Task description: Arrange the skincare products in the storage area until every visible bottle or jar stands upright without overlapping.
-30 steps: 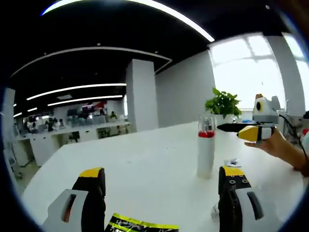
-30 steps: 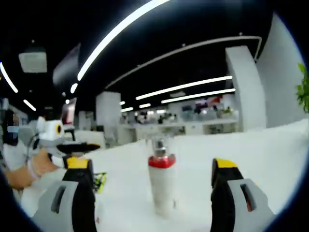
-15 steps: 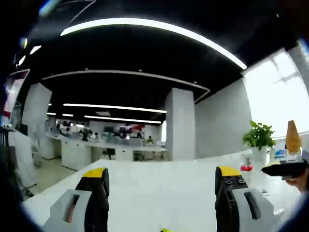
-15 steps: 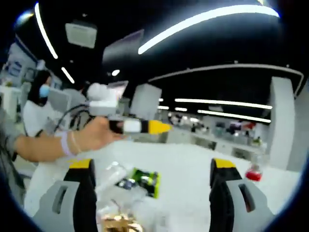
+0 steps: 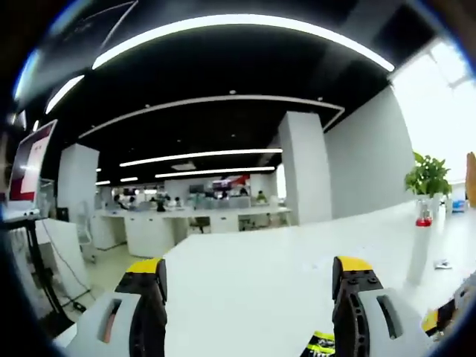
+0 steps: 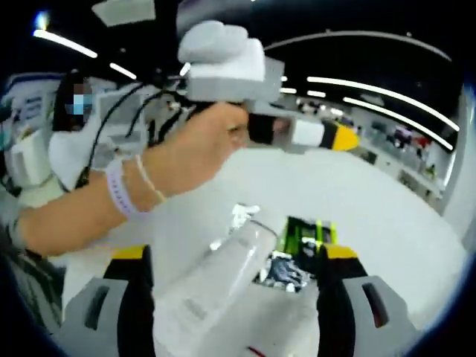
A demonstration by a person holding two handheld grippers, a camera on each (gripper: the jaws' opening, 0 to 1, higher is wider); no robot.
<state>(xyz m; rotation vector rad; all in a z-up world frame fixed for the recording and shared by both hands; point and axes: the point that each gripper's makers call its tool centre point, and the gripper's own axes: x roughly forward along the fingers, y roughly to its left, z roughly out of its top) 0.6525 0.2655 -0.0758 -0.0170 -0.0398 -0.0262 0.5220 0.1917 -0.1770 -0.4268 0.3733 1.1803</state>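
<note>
Right gripper view: tilted clear bottle (image 6: 223, 271); left: upright bottle (image 5: 422, 242).

Table (image 5: 253, 268) smooth matt white; lying bottle (image 6: 223, 271) translucent frosted plastic.

Open-plan office: dark ceiling (image 5: 223, 67), strip lights (image 5: 245, 26), white pillars (image 5: 305, 167)

Legible text: none.
Green-and-black packet (image 6: 301, 245) on tabletop (image 6: 372, 201): print blurred, unreadable.
Clear bottle (image 6: 223, 271): label marks illegible.
</note>
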